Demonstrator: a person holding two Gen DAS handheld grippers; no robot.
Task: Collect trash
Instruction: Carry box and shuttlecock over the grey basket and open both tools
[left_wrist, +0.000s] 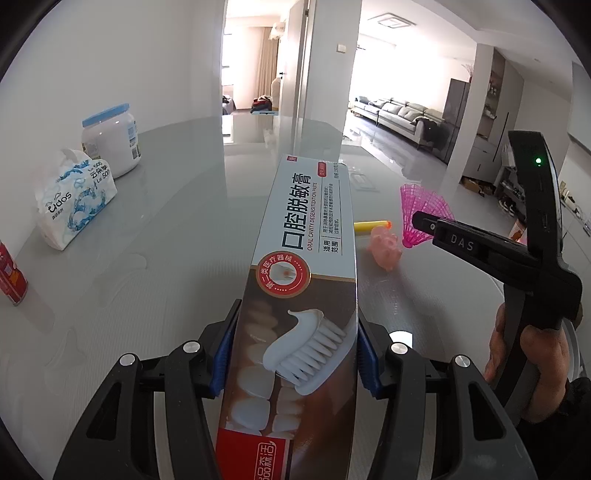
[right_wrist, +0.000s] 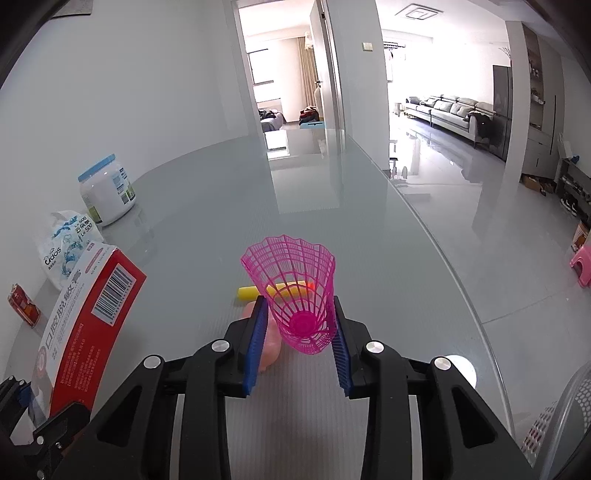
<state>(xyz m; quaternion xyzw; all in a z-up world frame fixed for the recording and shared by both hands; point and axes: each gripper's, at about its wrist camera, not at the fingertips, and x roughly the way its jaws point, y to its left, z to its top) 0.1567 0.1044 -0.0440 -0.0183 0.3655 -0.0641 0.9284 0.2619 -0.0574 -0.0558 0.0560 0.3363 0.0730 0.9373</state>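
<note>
Far left on glass table: red can, tissue pack, white jar with blue lid. Left gripper clamped on toothpaste box, box raised off table, pointing away from camera. Yellow foam dart and pink pig toy lying on table, just right of box. Right gripper closed on pink plastic shuttlecock, lifted above pig toy. Mesh bin at right edge.

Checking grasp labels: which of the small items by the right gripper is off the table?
The pink shuttlecock, pinched in the right gripper. The yellow dart and pink pig lie on the table.
</note>
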